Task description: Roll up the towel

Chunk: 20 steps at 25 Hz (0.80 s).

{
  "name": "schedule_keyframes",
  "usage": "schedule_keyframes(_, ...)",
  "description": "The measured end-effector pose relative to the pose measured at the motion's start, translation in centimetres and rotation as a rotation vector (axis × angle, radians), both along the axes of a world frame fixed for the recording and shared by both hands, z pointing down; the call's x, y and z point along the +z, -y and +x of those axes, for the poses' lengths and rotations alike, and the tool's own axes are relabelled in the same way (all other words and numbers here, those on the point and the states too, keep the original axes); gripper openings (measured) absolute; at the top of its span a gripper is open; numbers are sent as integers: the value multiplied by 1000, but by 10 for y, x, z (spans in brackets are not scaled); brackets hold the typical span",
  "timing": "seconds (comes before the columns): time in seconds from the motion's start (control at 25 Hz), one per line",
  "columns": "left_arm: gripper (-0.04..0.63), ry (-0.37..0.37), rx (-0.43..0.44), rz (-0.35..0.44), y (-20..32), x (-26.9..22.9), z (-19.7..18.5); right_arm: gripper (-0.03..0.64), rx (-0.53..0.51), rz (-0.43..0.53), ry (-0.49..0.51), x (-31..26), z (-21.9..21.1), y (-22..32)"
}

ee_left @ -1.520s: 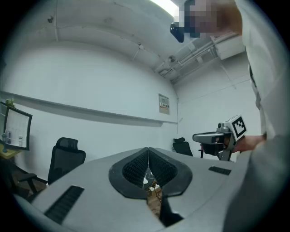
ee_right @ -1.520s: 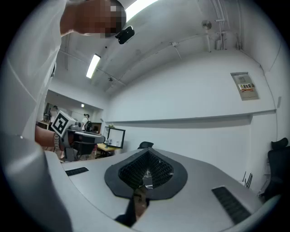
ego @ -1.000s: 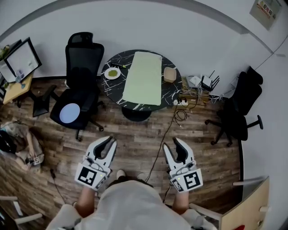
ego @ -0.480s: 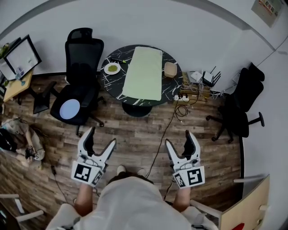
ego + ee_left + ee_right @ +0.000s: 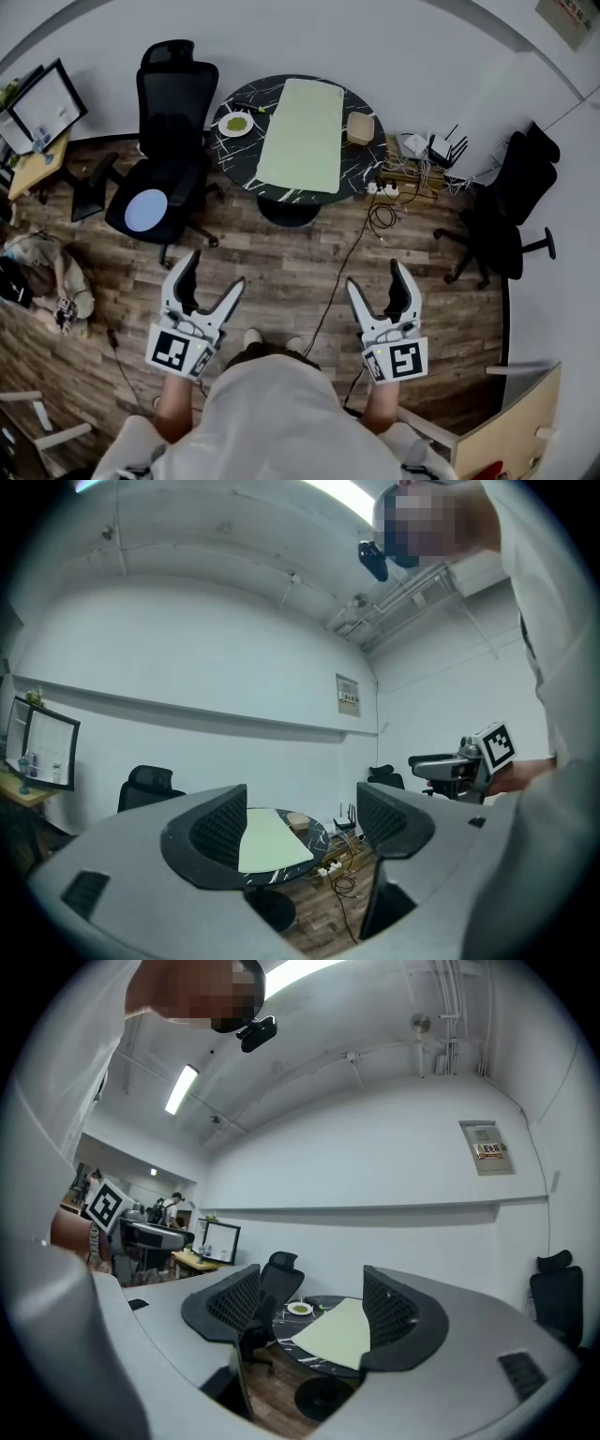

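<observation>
on the round table, well away, the towel lies flat; left gripper and right gripper, jaws just opened wide with nothing between, should approach and pinch its near edge evenly

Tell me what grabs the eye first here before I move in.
A pale green towel lies flat across the round black table at the top of the head view, not yet rolled. Nearer, the left claw and right claw have just opened and hold nothing, hanging over the wooden floor apart from the table. A black chair with a pale disc on its seat stands left of the table.
</observation>
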<state>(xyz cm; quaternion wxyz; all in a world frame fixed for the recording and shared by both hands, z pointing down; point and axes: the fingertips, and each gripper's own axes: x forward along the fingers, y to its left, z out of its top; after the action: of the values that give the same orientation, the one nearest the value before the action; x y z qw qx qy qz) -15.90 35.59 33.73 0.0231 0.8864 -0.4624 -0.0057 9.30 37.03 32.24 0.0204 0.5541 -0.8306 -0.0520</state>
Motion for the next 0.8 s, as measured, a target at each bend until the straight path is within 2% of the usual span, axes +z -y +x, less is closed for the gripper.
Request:
schedule_keyframes(0.44, 339, -8, -20, -43, 13, 15, 32, 302, -28, -40, -49, 19, 28, 15)
schedule_keyframes(0.6, 339, 16, -40, -69, 20, 25, 48, 302, -29, -56, -16, 26, 52, 22)
schedule_keyframes(0.8, 339, 71, -31, -54, 33, 29, 70, 302, -30, -49, 27, 31, 78, 41)
